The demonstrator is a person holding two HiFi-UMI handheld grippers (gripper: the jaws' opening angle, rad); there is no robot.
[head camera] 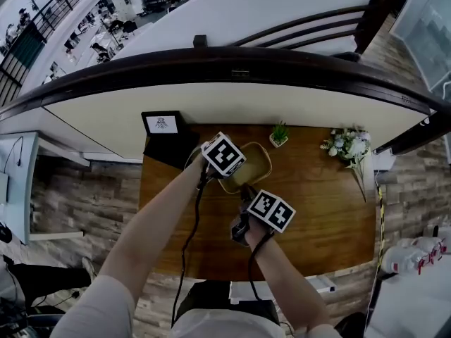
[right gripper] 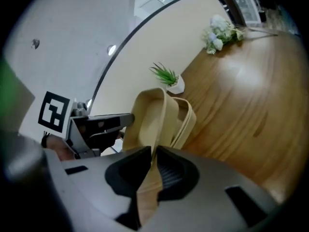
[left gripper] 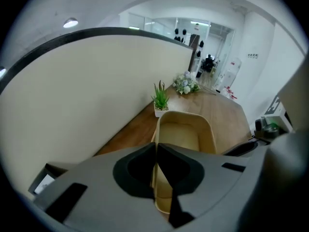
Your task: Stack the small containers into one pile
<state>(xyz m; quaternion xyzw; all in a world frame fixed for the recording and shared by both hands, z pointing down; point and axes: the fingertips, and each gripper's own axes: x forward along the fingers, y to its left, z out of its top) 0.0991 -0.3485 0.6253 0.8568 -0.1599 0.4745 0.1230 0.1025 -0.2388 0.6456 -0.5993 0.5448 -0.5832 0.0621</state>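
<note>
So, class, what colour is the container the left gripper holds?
Pale beige; the container shows best in the left gripper view.

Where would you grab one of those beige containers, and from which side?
Pinch its thin wall at the rim, coming from above, one jaw inside and one outside. The beige container is open-topped and looks too wide to span, so the thin wall is the grippable part; the left gripper is shut on it that way.

table point(head camera: 317, 210): brown wood | wall point(head camera: 211, 104): cream, curved, dark-topped | floor point(head camera: 84, 189): wood planks
</note>
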